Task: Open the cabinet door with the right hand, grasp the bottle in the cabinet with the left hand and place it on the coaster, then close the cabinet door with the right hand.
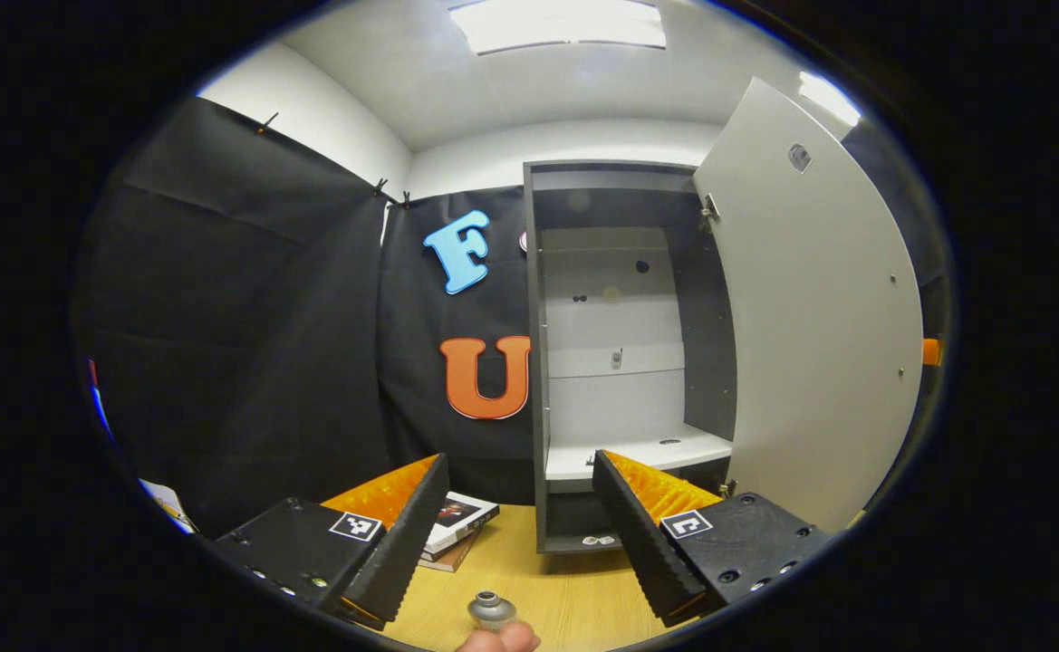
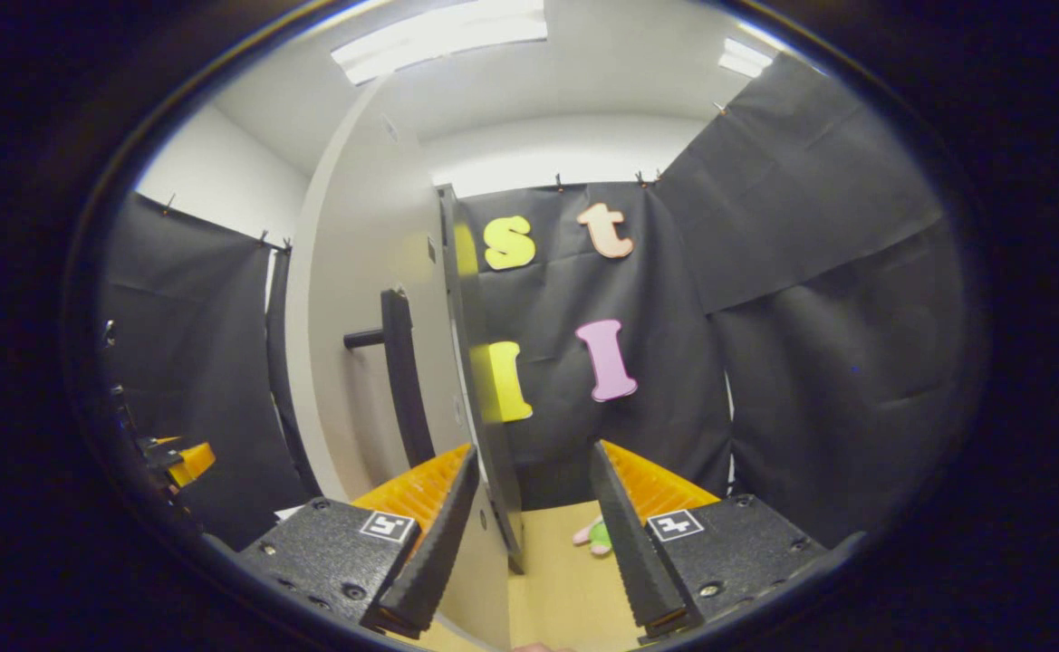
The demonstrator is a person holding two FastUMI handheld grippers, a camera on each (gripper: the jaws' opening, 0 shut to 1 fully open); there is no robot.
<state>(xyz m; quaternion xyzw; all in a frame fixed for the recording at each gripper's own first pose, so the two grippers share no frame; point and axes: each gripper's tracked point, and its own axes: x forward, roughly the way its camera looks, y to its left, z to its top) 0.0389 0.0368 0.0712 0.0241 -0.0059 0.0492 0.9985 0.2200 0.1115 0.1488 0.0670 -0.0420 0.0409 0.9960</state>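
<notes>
— Well, where's the bottle (image 1: 492, 609)?
— Near me, on the counter (image 1: 574, 598) below my left gripper (image 1: 520, 534), jaws wide, empty.
— And the right gripper (image 2: 529, 534)?
— Open, straddling the cabinet door (image 2: 357, 344) edge, not gripping.

From my left gripper (image 1: 520, 534), I see its fingers (image 1: 402, 543) spread apart at the bottom of the frame with nothing between them. At centre stands the cabinet (image 1: 538, 362), its door (image 1: 819, 317) swung wide to the right. Books (image 1: 457, 521) lie on the tabletop (image 1: 565, 589) at lower centre-left. A bottle top (image 1: 491, 608) peeks up at the bottom edge, with fingertips just below it.
</notes>
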